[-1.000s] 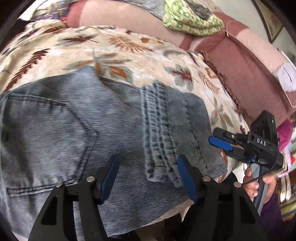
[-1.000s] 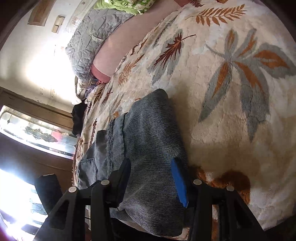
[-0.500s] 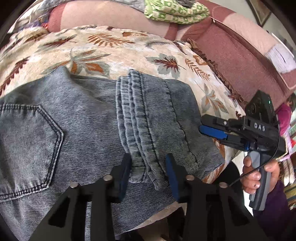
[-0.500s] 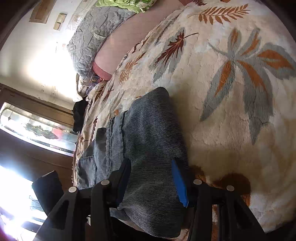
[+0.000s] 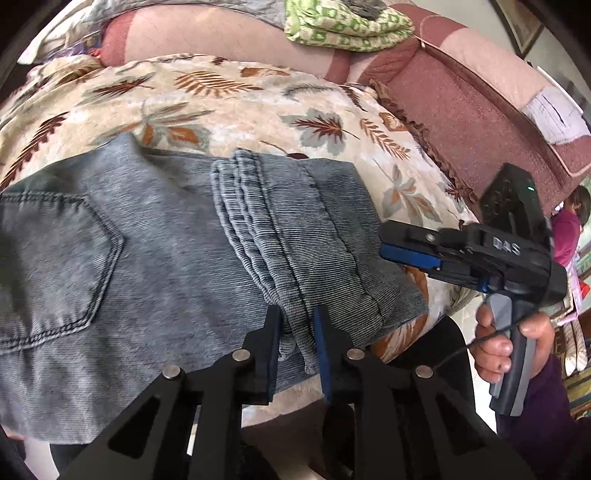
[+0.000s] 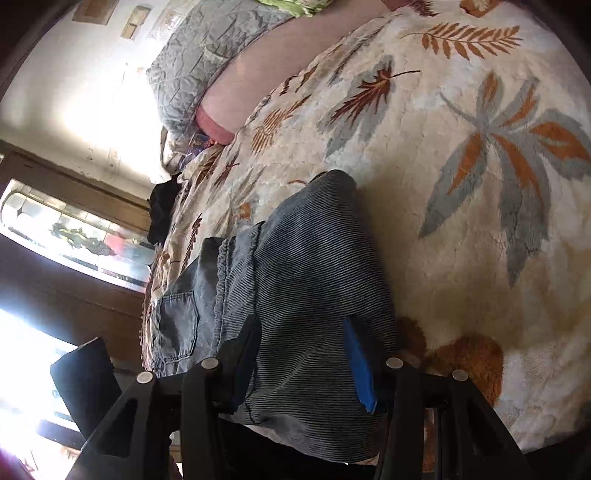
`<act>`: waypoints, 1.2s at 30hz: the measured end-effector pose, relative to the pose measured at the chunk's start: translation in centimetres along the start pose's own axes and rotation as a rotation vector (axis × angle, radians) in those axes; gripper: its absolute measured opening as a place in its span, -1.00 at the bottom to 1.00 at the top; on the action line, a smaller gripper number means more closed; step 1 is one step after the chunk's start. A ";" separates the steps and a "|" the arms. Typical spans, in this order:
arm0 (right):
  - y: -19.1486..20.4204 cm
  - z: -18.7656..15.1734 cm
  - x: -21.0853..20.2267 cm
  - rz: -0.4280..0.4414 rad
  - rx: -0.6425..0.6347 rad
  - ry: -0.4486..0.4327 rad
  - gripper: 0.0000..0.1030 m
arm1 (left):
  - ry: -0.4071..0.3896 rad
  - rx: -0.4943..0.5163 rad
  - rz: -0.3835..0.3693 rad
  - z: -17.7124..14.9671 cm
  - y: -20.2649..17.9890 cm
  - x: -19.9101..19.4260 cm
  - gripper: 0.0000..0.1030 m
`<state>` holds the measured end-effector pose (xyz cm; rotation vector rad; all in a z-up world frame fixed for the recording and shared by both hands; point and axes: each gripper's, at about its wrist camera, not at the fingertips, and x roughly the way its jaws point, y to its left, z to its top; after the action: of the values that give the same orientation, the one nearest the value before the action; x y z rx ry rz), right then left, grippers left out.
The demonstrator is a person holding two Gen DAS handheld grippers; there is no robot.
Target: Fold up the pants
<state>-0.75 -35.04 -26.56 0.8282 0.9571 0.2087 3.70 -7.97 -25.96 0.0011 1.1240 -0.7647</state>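
Note:
Grey-blue denim pants [image 5: 166, 258] lie folded on a leaf-print bedspread [image 5: 258, 107], back pocket at the left. The stacked leg hems [image 5: 255, 229] lie across the middle. My left gripper [image 5: 297, 321] is at the near end of those hems; its jaws are closing and the blue pads press on the bunched hem edge. My right gripper [image 5: 386, 240] hovers at the pants' right folded edge, jaws apart, pads touching no cloth. In the right wrist view that gripper [image 6: 301, 325] frames the folded denim [image 6: 306, 251] beyond its fingertips.
A pink bolster [image 5: 221, 37] and a folded green-and-white cloth [image 5: 343, 22] lie at the back. A mauve cover [image 5: 461, 110] runs along the right. A hand [image 5: 495, 347] holds the right gripper's handle off the bed's near corner. A grey quilted pillow [image 6: 207, 55] and a window [image 6: 74, 229] are at the left.
The left gripper's jaws went from wide apart to pinched on the hem edge, sliding toward the hems. The right gripper stayed put at the folded edge.

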 end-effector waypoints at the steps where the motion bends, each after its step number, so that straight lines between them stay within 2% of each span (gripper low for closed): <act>1: 0.5 -0.2 0.0 0.004 -0.022 0.002 -0.04 | -0.004 -0.013 0.014 0.0 0.5 0.0 -0.77; 4: 1.0 -1.1 1.0 0.017 -0.059 0.038 -0.04 | 0.003 -0.047 0.101 0.1 2.1 0.3 -0.81; 6: 1.0 -1.9 2.1 -0.015 -0.065 0.061 -0.03 | 0.038 -0.093 0.107 0.0 3.5 0.6 -0.81; 8: 1.8 -2.4 1.7 -0.029 -0.109 0.059 -0.04 | 0.034 -0.102 0.092 -0.1 3.7 0.1 -0.81; 10: 2.5 -2.8 1.3 -0.047 -0.154 0.076 -0.04 | -0.001 -0.070 0.088 -0.2 3.1 -0.8 -0.81; 13: 3.2 -4.1 1.8 -0.128 -0.245 0.124 -0.03 | -0.052 -0.016 0.058 0.5 1.4 -1.7 -0.81; 16: 4.1 -5.4 1.7 -0.162 -0.304 0.099 -0.03 | -0.043 0.061 0.073 0.8 -0.3 -1.2 -0.81; 18: 4.4 -5.7 1.4 -0.141 -0.327 0.106 -0.01 | -0.015 0.106 0.093 1.3 -1.1 -0.2 -0.81; 21: 3.7 -5.3 0.3 -0.069 -0.290 0.081 -0.02 | 0.041 0.131 0.169 1.6 -1.1 1.4 -0.79; 24: 2.7 -4.0 -1.2 -0.053 -0.232 0.006 -0.02 | 0.062 0.163 0.205 1.6 -0.9 2.2 -0.60; 27: 2.7 -2.0 -1.9 -0.081 -0.196 -0.065 -0.02 | 0.053 0.193 0.256 1.5 -1.4 2.5 -0.41; 30: 3.5 -0.4 -0.6 -0.131 -0.185 -0.104 -0.02 | 0.034 0.168 0.262 1.3 -1.2 2.3 -0.36; 33: 3.4 0.5 1.8 -0.151 -0.149 -0.091 -0.02 | 0.008 0.143 0.270 0.7 -0.4 0.9 -0.37; 35: 3.2 0.5 4.3 -0.217 -0.176 -0.032 0.00 | -0.031 0.147 0.286 -0.1 0.0 -0.7 -0.37; 36: 3.8 0.3 4.8 -0.258 -0.230 -0.051 0.00 | -0.055 0.140 0.287 -0.7 0.5 -2.0 -0.37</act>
<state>3.02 -30.21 -26.88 0.4911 0.9615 0.0719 2.94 -6.26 -24.87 0.2532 0.9895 -0.5811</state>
